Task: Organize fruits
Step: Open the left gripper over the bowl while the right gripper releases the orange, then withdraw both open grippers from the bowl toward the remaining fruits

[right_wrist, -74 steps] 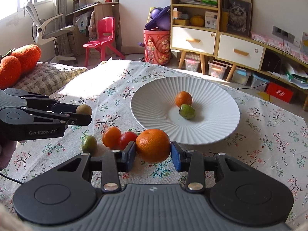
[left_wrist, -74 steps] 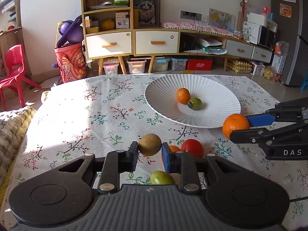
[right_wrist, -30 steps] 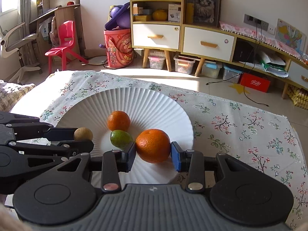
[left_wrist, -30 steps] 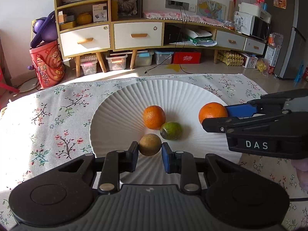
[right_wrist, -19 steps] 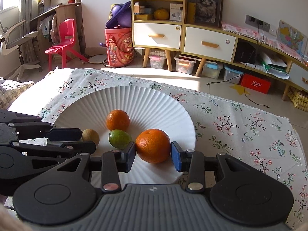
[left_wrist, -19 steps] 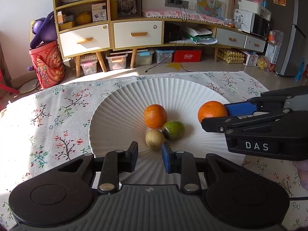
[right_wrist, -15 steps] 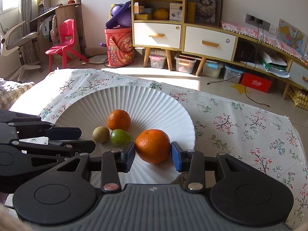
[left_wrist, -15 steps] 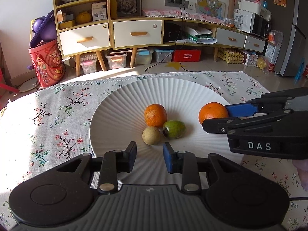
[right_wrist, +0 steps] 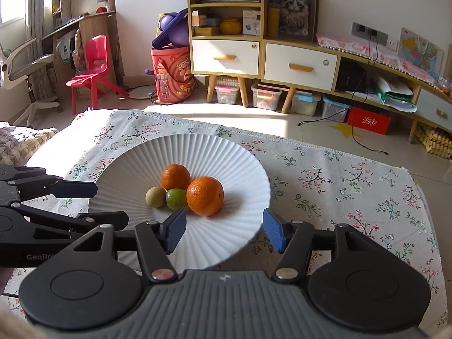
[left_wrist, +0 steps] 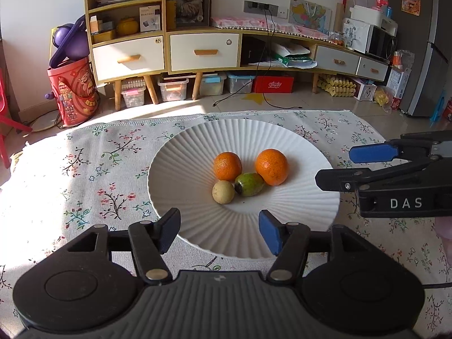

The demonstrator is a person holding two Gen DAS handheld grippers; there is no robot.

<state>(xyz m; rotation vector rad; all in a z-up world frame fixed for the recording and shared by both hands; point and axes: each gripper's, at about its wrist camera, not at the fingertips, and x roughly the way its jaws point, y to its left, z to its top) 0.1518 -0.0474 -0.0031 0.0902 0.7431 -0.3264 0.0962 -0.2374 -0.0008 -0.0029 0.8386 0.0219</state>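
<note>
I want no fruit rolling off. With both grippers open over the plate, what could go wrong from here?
1. The right gripper sits close to the big orange; pulling back carelessly could nudge it.
2. The four fruits touch in a cluster, so one bump could shift the lime and the rest.
3. The left gripper hangs above the plate rim and could clip it.

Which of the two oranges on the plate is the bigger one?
The larger orange, on the right of the cluster beside the green fruit. The smaller orange sits left of it, behind the tan fruit.

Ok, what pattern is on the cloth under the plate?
Pale tablecloth with small floral sprigs, pink blossoms on dark branches; clearest in the left wrist view.
</note>
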